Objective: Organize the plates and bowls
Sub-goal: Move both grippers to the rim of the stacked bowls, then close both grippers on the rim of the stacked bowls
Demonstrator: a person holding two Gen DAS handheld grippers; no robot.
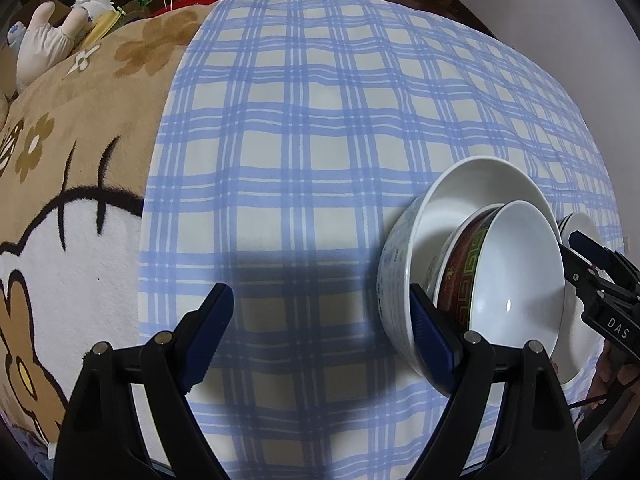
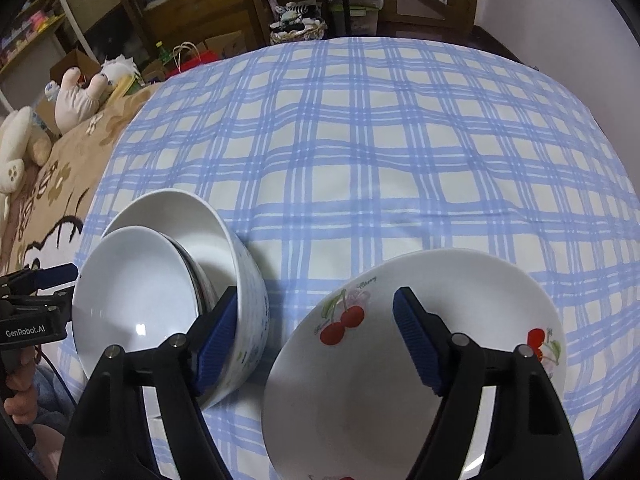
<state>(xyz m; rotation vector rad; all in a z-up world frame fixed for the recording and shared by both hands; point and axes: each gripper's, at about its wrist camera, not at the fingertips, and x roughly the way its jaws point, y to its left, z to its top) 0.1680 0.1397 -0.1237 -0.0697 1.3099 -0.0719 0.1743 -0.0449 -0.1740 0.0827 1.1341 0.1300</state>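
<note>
My left gripper [image 1: 322, 334] hangs with its jaws spread wide and nothing between them, above the blue-and-white checked cloth [image 1: 320, 140] that covers the bed. My right gripper [image 2: 316, 336] is likewise spread apart and empty. Its left finger sits just beside the large white ceramic bowl with blue print [image 2: 248, 292]; its right finger hovers over the white round plate with red cherry decoration [image 2: 360, 380].

The task items lie in two groups near each other on the cloth. The large bowl holds a red-and-green patterned bowl [image 1: 460, 276], and a plain white glossy bowl [image 1: 520, 272] rests on top. The nested stack is tilted, not seated flat. The cherry plate lies alone to its right.

Risks, in my judgement:
- The tilted stack may slide or tip if a finger nudges the big bowl's wall; the soft bedding gives poor support.
- Glazed ceramic is slick; a grasp on a thin rim may slip.
- The plate lies flat on yielding cloth, so getting a finger under its edge may drag the fabric and shift the bowls.
- The two grippers work close together and may collide at the stack.

Legible writing: "GenRobot.AI" on the left gripper body in the right wrist view; "DAS" on the right gripper body in the left wrist view. Script near the plate's cherries is too small to read reliably.
</note>
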